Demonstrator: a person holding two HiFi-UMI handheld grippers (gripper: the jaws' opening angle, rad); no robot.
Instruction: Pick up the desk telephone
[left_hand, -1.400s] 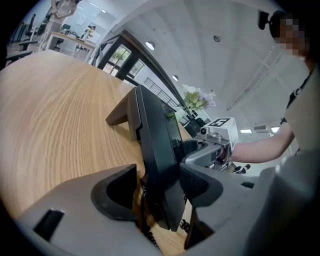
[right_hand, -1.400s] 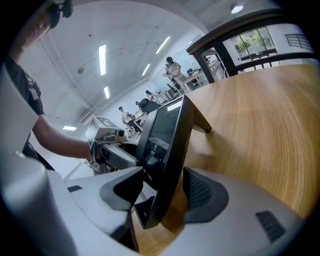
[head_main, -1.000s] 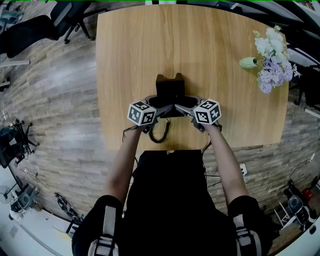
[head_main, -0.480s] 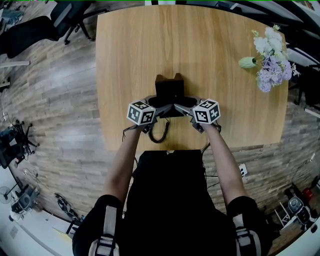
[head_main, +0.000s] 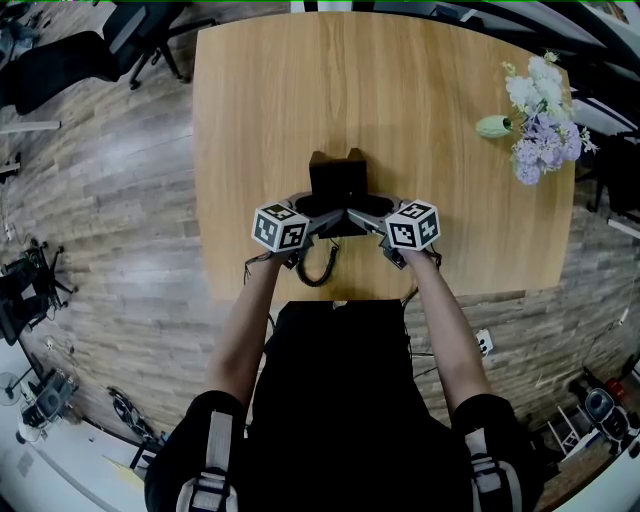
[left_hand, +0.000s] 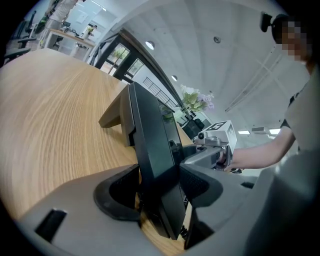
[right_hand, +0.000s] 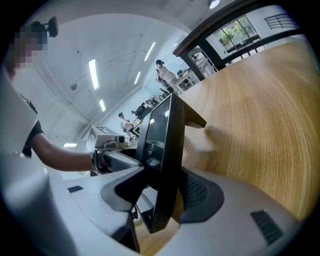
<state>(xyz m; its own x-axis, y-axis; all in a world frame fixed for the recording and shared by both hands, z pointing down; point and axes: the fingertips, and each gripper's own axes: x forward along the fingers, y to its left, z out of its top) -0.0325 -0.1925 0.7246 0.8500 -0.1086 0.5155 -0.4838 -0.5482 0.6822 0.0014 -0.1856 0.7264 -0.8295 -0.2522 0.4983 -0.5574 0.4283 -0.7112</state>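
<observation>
Two grips in place: left tool (left_hand: 157, 186) and right tool (right_hand: 165, 190) each clamp desk telephone (head_main: 338, 178) at its near end; lifting off surface (head_main: 300, 90) apparently remains.

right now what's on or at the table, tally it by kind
desk telephone: 1
flower bouquet: 1
tongs: 2, left tongs and right tongs, each shut on the desk telephone
total: 4
</observation>
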